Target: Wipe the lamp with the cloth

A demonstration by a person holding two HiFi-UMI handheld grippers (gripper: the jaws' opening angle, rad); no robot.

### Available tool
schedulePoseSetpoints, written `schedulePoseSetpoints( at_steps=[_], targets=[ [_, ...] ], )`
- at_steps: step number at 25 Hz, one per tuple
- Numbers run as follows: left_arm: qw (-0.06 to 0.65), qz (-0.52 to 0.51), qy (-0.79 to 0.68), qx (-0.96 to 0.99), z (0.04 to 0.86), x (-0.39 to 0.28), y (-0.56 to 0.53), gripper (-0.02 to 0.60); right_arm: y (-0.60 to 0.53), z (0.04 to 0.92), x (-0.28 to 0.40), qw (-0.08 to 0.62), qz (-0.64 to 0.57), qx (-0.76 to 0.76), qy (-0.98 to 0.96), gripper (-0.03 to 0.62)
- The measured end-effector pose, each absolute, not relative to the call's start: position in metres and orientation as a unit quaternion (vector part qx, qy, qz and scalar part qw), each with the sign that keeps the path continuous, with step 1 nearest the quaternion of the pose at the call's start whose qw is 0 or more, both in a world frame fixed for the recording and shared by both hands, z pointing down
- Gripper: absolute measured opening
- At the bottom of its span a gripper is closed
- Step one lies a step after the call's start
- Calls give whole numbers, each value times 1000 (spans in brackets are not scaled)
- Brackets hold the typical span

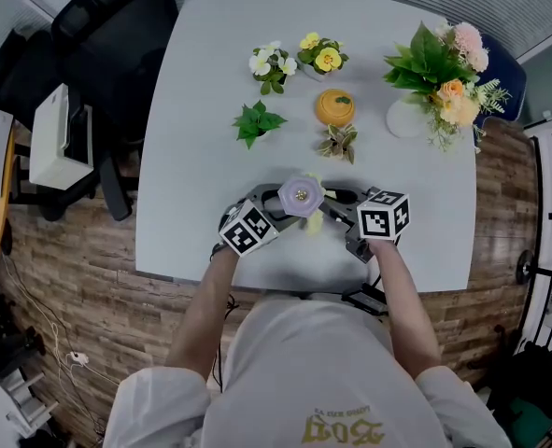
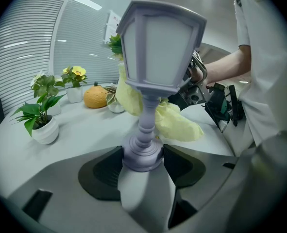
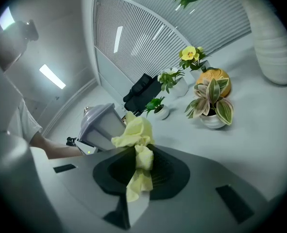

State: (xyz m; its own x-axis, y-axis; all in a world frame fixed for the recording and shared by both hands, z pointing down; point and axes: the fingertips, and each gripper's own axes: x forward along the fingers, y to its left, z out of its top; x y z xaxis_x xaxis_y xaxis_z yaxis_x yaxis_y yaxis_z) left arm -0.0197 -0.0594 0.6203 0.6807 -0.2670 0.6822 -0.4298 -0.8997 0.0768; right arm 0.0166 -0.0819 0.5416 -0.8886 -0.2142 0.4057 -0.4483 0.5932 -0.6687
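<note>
While the left gripper clamps the lamp base, upright at the table's near edge, and the right gripper pinches the yellow cloth against the lantern head, I'd use light pressure, wipe panel by panel, and brace the base so nothing tips.
</note>
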Motion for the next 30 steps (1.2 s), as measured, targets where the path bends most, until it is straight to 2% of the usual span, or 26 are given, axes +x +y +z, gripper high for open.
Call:
schedulePoseSetpoints(
  at_steps=[20, 30],
  targets=[
    [117, 352, -194, 908, 619, -20, -61, 265, -86, 551, 4, 137, 446, 175, -867, 64],
    [116, 348, -192, 910, 620, -18, -60, 267, -79, 569, 8, 179, 457, 179, -853, 64]
  ],
)
